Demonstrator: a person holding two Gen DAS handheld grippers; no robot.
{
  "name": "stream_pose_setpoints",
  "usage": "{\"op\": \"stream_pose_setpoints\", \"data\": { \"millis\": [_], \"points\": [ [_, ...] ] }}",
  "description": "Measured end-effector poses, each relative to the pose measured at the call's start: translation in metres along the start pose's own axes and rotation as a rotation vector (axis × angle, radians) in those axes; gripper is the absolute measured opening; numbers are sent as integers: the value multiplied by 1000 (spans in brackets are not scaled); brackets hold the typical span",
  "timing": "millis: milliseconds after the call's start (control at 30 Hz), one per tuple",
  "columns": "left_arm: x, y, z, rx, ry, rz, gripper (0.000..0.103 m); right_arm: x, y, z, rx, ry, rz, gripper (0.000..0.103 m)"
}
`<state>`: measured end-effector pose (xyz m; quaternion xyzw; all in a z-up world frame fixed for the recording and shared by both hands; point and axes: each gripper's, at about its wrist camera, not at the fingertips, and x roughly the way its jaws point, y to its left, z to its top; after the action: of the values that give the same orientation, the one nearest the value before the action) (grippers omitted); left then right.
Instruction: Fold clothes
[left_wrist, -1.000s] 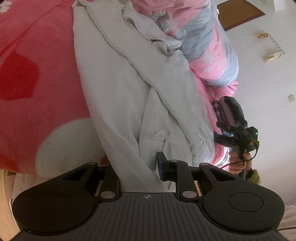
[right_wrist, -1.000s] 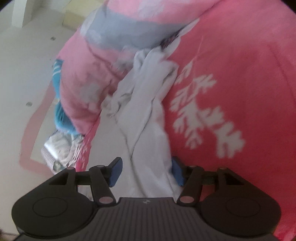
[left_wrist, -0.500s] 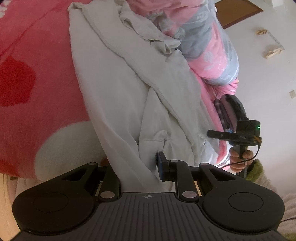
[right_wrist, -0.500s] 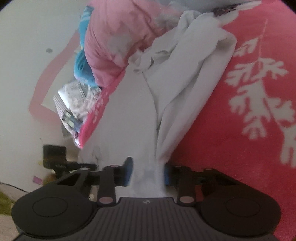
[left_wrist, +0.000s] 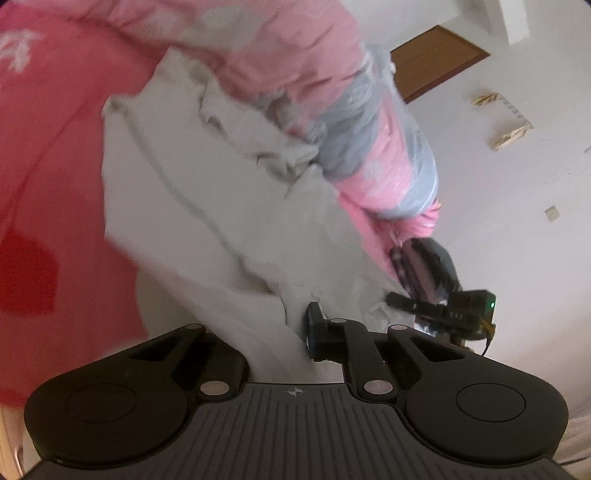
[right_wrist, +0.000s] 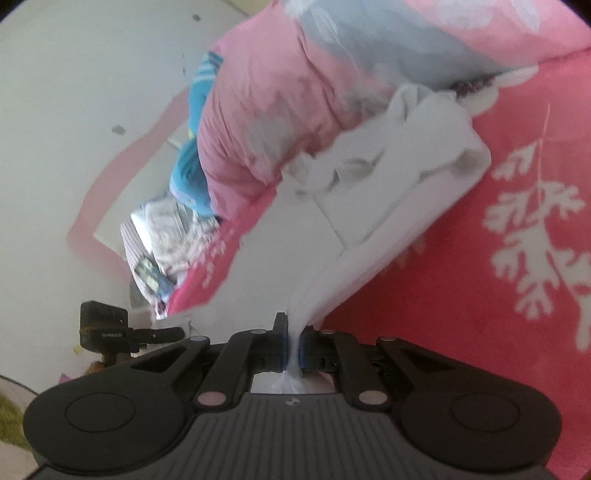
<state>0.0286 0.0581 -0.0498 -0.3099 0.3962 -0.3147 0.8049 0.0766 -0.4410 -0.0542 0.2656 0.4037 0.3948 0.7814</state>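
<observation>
A white garment (left_wrist: 221, 221) lies stretched over a red blanket (left_wrist: 55, 184) with white leaf prints. My left gripper (left_wrist: 291, 325) is closing its jaws on the garment's near edge; the cloth covers one finger and the pads press on it. In the right wrist view, my right gripper (right_wrist: 291, 343) is shut on a bunched corner of the same garment (right_wrist: 388, 221), which rises taut from its pads. Each gripper shows in the other's view: the right gripper (left_wrist: 436, 306) at the garment's right side, the left gripper (right_wrist: 173, 332) at the left.
A rolled pink and grey quilt (left_wrist: 369, 129) lies on the garment's far end (right_wrist: 277, 110). Beyond it are a blue striped cloth (right_wrist: 195, 147) and a pile of patterned laundry (right_wrist: 166, 236). A brown door (left_wrist: 436, 59) and white wall are behind.
The right gripper's jaws went from wide apart around the cloth to pinched shut on it, and it rolled. Both grippers rose, lifting the garment's near edge. The left kept its hold.
</observation>
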Motion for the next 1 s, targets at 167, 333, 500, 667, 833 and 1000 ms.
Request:
{"op": "stream_pose_setpoints", "data": {
  "millis": [167,333,500,667,833,1000],
  "points": [
    [-1,3,36,38,-46,-4,10,8,2,14,39,-82,47,6],
    [6,15,80,28,-81,-18,10,18,0,38,64,-178,89,6],
    [28,38,125,-10,-85,-2,10,40,-19,71,113,-257,108,6],
    [60,78,156,-76,-81,75,11,73,-61,96,219,-302,91,6],
    [85,121,161,-218,-58,104,13,105,-112,104,389,-301,0,7],
    [75,131,162,-341,-81,35,36,110,-123,105,438,-287,-17,11]
  ]
}}
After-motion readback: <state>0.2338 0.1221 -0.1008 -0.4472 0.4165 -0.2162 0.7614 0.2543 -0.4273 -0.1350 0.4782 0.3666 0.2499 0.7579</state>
